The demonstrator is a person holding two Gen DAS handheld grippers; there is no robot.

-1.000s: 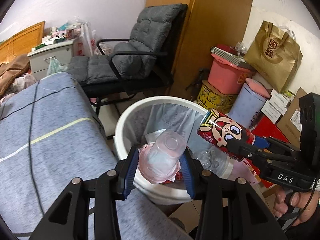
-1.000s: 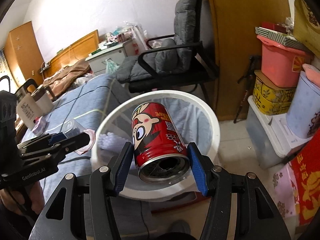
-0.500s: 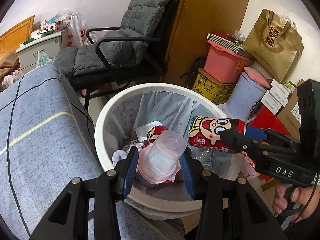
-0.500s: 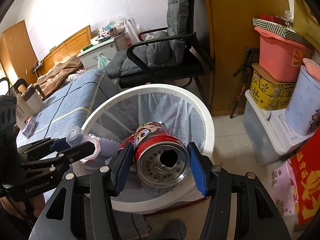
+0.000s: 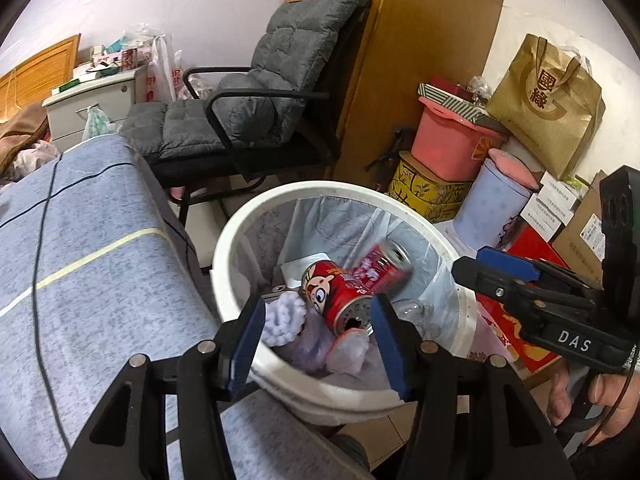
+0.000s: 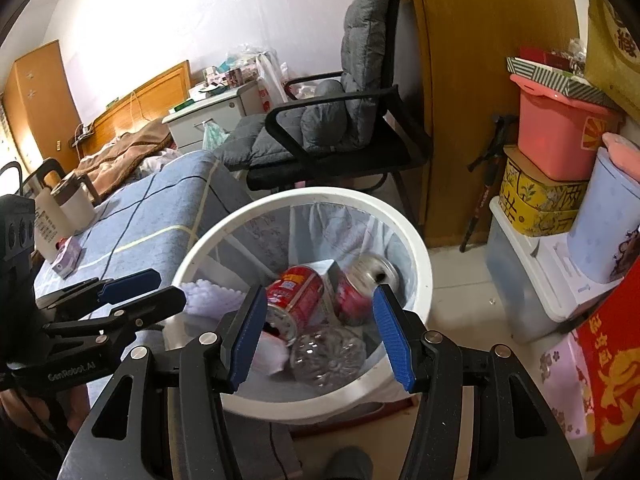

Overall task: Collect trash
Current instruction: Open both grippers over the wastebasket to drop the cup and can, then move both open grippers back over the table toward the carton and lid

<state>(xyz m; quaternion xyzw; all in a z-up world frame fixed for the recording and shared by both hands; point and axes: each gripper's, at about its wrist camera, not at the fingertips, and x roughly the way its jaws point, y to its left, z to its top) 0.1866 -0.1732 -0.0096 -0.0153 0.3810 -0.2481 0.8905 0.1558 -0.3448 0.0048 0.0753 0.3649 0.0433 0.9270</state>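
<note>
Black right gripper [image 5: 486, 266], marked "DAS", and left gripper [image 5: 318, 322] hold fingers spread, empty.

Both views were fisheye, each looking forward and down along its own gripper's fingers, close above the white bin [image 5: 224, 276]. The left wrist camera sat over the bed edge [image 5: 100, 280], facing the bin with the right gripper [image 5: 492, 272] entering from the right of frame. The right wrist camera faced the same bin [image 6: 416, 252], the left gripper [image 6: 140, 292] at its left. Both shared the bin, grey chair [image 5: 256, 112] and pink bucket [image 6: 560, 140].
</note>
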